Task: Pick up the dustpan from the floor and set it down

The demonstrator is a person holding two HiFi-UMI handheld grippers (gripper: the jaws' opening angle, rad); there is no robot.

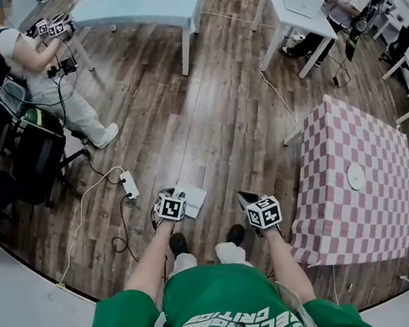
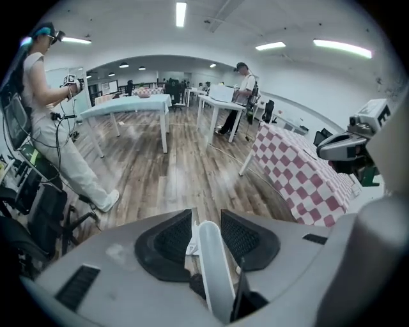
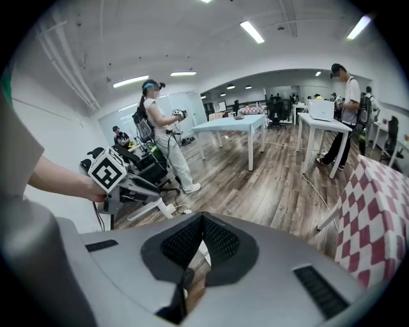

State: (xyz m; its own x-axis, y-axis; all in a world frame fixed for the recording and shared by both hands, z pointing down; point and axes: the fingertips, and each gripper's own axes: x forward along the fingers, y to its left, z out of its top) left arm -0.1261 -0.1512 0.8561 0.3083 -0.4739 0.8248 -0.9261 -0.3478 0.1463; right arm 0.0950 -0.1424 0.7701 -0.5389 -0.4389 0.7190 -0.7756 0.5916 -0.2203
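In the head view the white dustpan (image 1: 193, 197) hangs just in front of my shoes, over the wooden floor. My left gripper (image 1: 175, 200) is shut on its handle. In the left gripper view that white handle (image 2: 214, 268) runs up between the two dark pads (image 2: 172, 239), with the left gripper (image 2: 206, 222) closed round it. The right gripper view shows the same gripper from the side with the dustpan (image 3: 152, 207) slanting down from it. My right gripper (image 1: 249, 199) hovers to the right, near the checkered table, and is shut with nothing in it (image 3: 203, 220).
A pink-and-white checkered table (image 1: 365, 203) stands close on the right. A white power strip (image 1: 129, 184) and cables lie on the floor to the left, near a black chair (image 1: 31, 159). A person (image 1: 42, 61) stands at the back left by a light blue table (image 1: 187, 4).
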